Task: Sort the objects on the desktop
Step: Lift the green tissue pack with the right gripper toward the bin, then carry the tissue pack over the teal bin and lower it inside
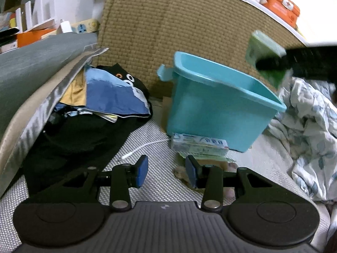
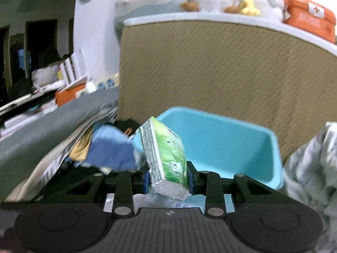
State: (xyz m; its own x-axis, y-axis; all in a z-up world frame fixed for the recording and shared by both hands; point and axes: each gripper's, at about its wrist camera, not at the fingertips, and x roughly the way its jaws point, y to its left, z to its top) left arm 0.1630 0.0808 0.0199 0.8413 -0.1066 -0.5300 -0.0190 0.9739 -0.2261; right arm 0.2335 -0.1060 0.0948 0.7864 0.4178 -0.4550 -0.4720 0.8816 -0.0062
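Note:
My right gripper [image 2: 167, 178] is shut on a green tissue pack [image 2: 166, 158] and holds it in the air, in front of the near rim of a light blue plastic bin [image 2: 227, 147]. In the left wrist view the same pack [image 1: 264, 58] hangs above the bin's right corner [image 1: 214, 105], held by the right gripper [image 1: 273, 63]. My left gripper [image 1: 166, 169] is open and empty, low over the grey mesh mat [image 1: 147, 147]. A flat blue-and-white box [image 1: 199, 144] lies against the bin's front, on top of other flat packs.
Dark clothes with a blue cloth [image 1: 113, 92] lie at the left. A woven tan panel [image 1: 179, 21] stands behind the bin. A crumpled floral sheet [image 1: 307, 126] lies at the right. A white cable [image 1: 145, 145] runs across the mat. An orange first-aid box [image 1: 282, 2] sits up high.

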